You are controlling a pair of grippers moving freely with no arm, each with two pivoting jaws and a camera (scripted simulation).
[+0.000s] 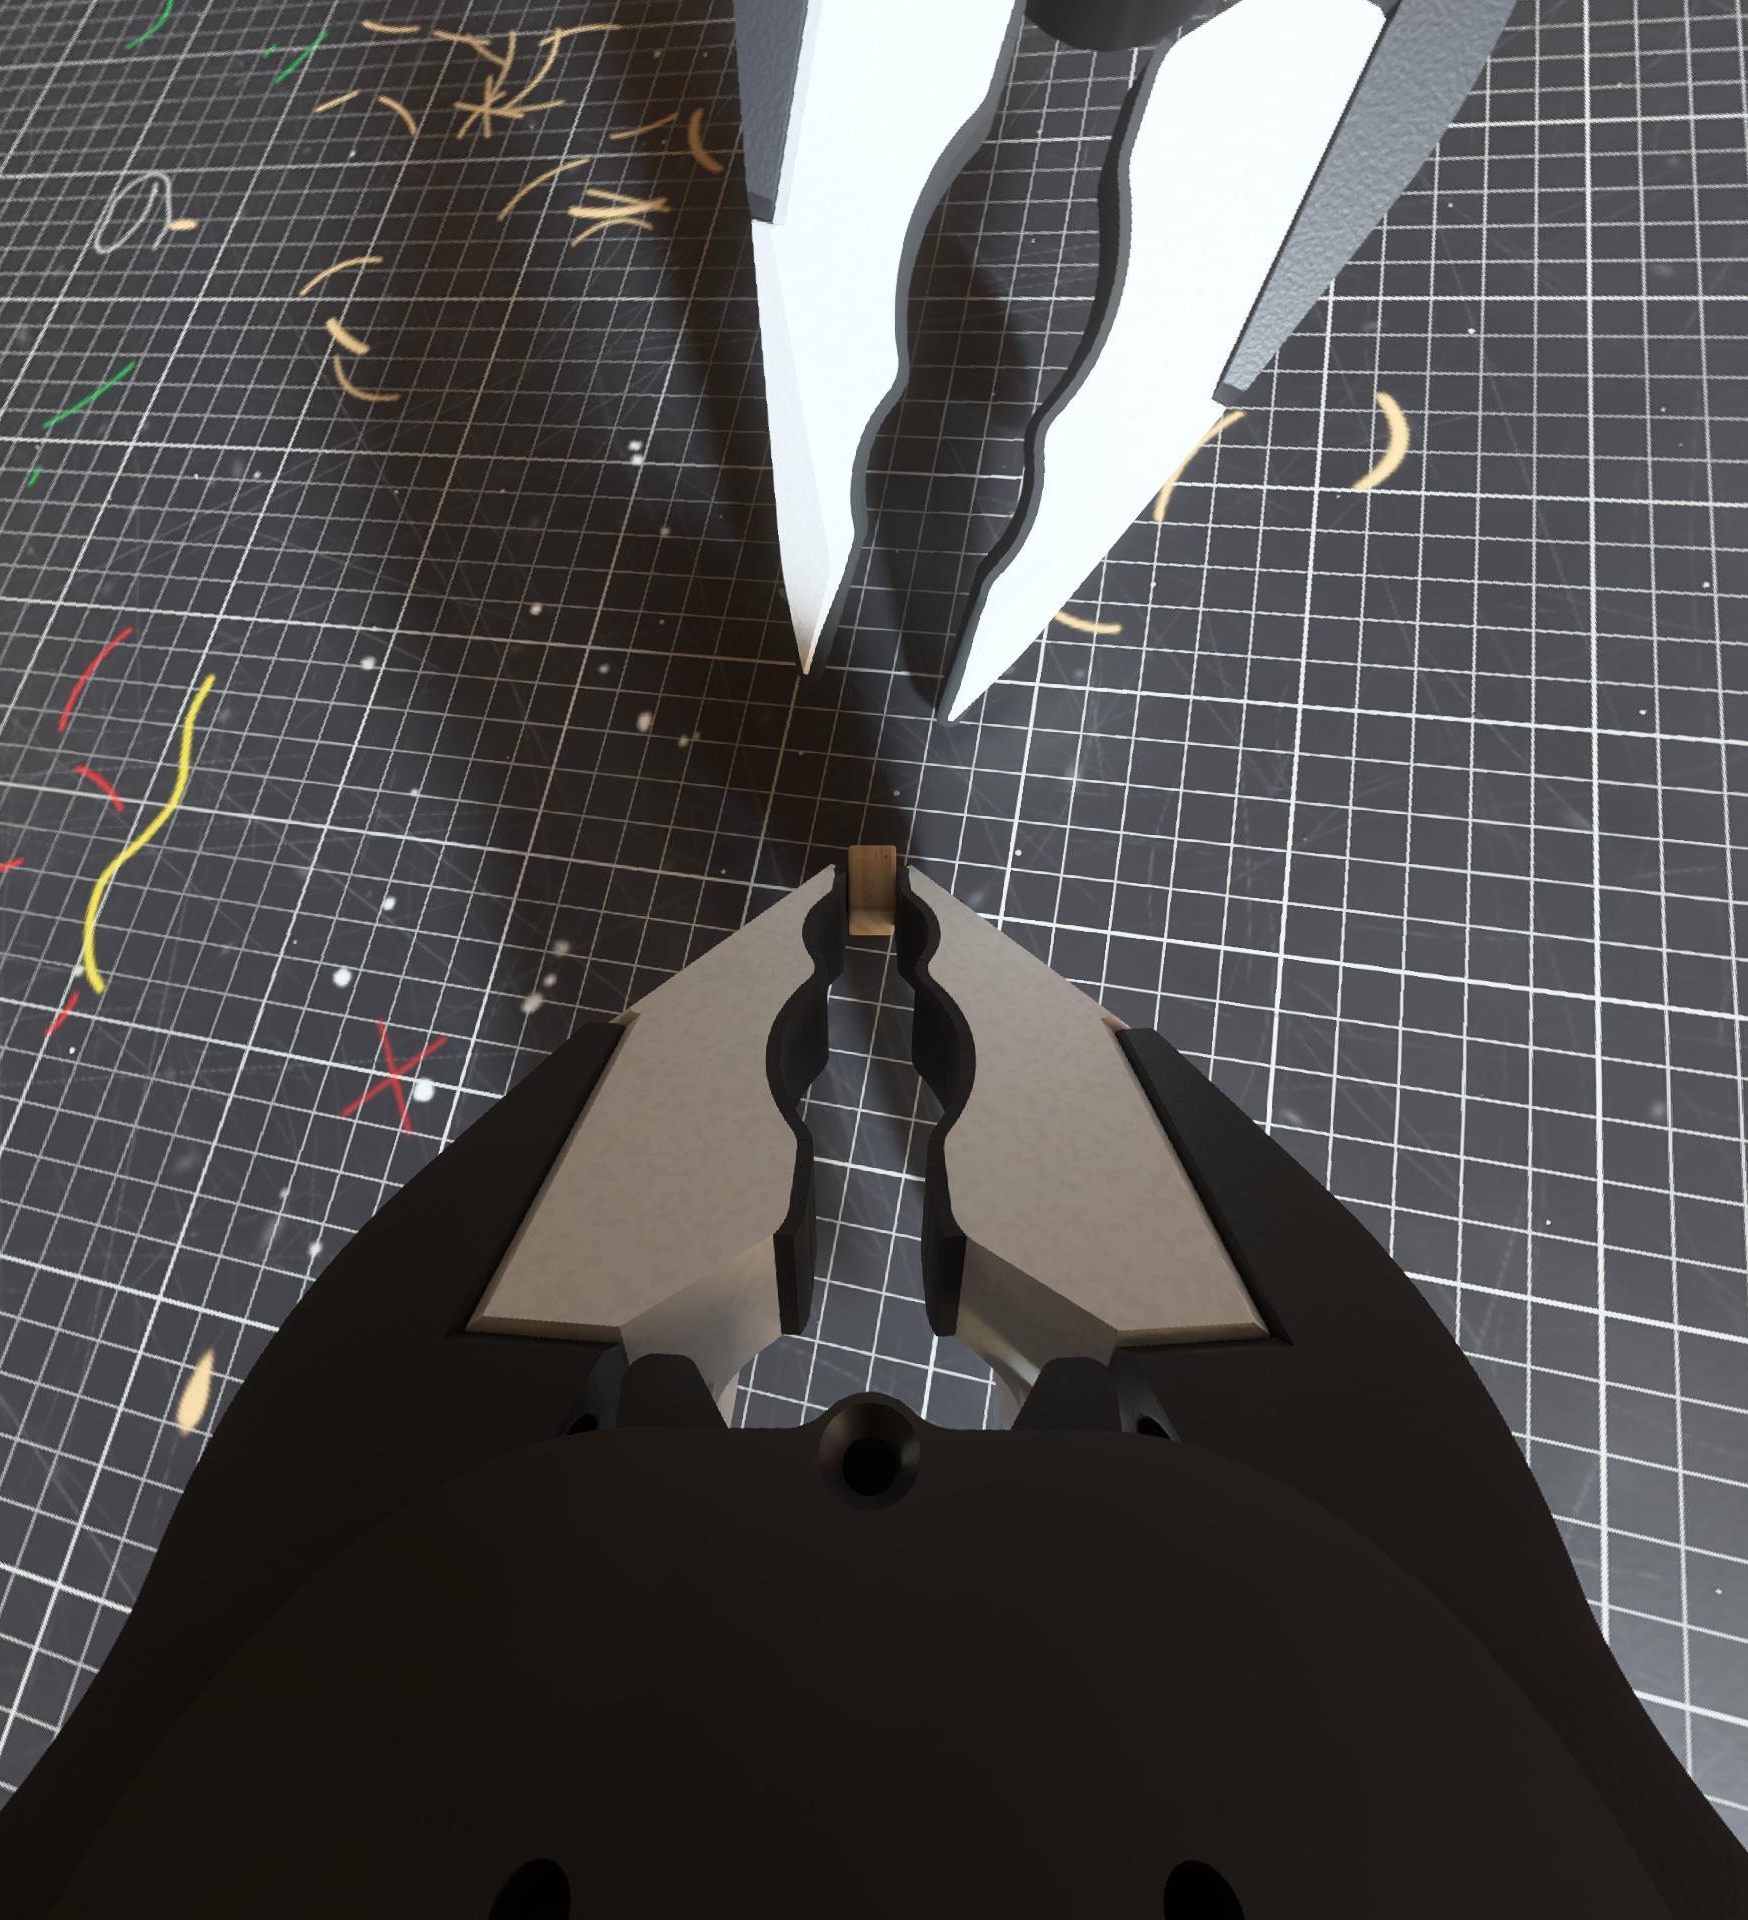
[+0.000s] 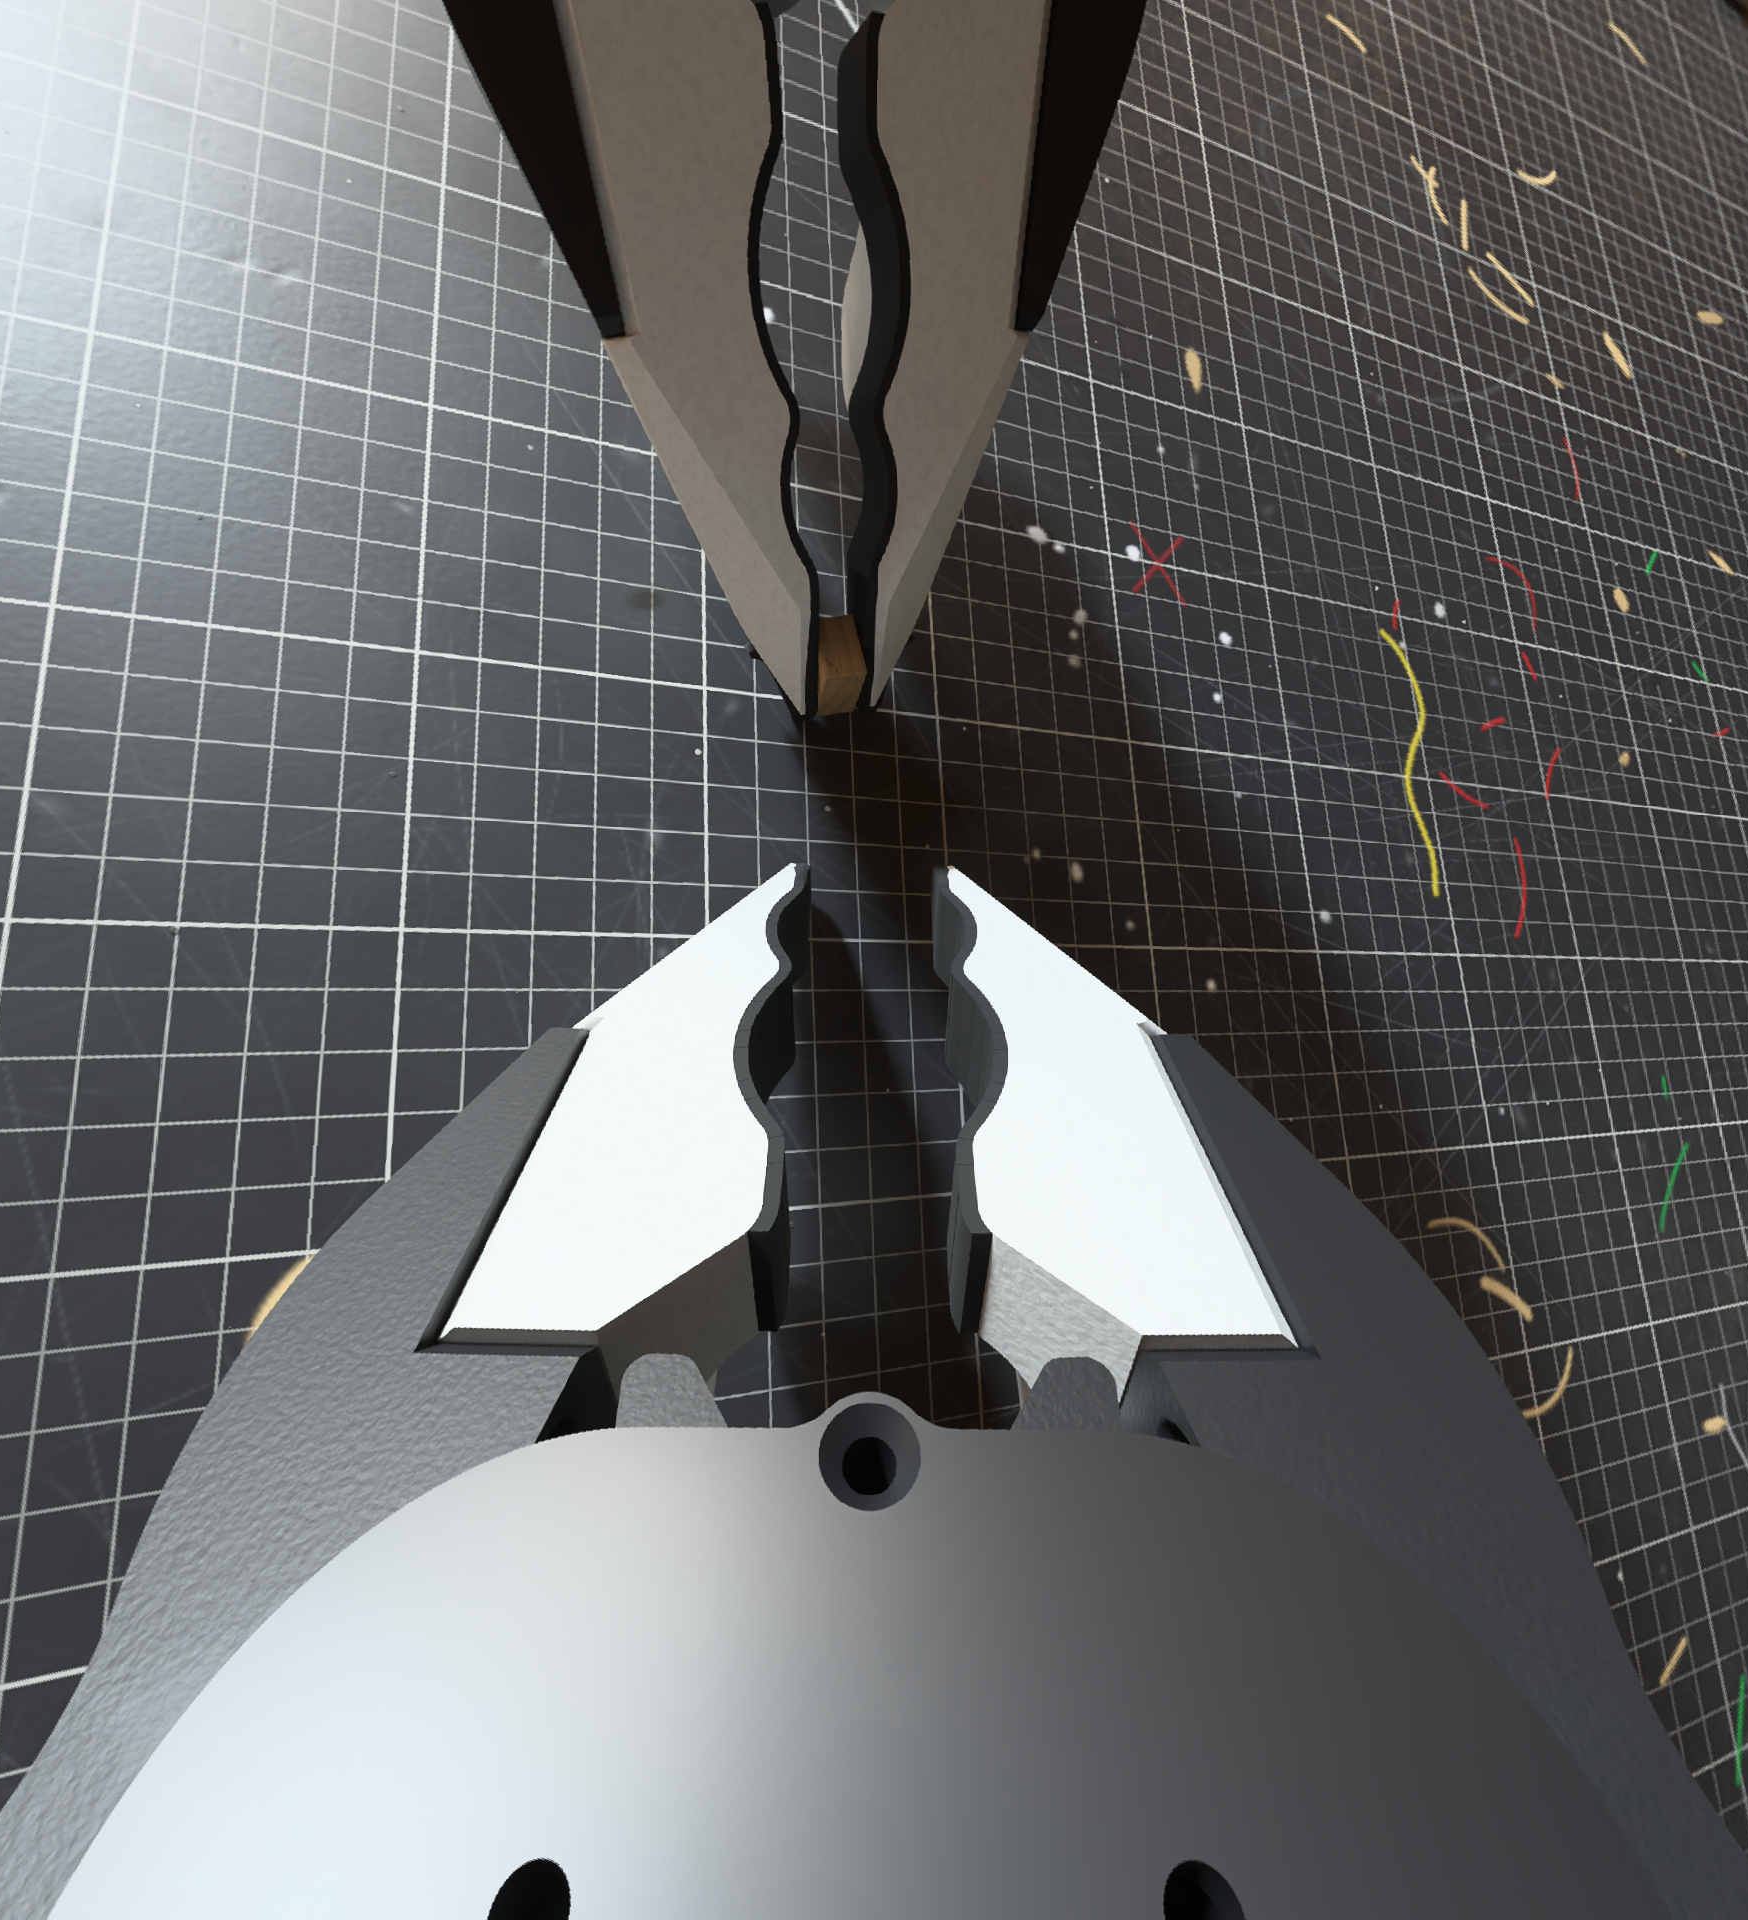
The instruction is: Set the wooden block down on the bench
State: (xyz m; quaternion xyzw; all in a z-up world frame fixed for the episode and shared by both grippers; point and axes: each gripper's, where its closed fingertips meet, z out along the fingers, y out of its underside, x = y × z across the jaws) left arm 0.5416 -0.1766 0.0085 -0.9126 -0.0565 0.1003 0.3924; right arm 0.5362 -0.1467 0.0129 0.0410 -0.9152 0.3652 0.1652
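Note:
A small pale wooden block [image 1: 871,890] sits pinched between the tips of my left gripper [image 1: 871,873], the black one with tan fingers. It is low over the bench, a dark grid cutting mat [image 1: 1369,935]; I cannot tell whether it touches. In the right wrist view the block [image 2: 839,675] shows at the tips of the left gripper [image 2: 839,696]. My right gripper [image 2: 870,873], grey with white fingers, is open and empty, facing the left one a short way off. It also shows in the left wrist view [image 1: 875,691].
The mat [image 2: 226,727] carries tan wood shavings [image 1: 506,94], a yellow squiggle [image 1: 148,831], red [image 1: 392,1075] and green marks, and white paint specks. Shavings also lie at the right in the right wrist view [image 2: 1493,270].

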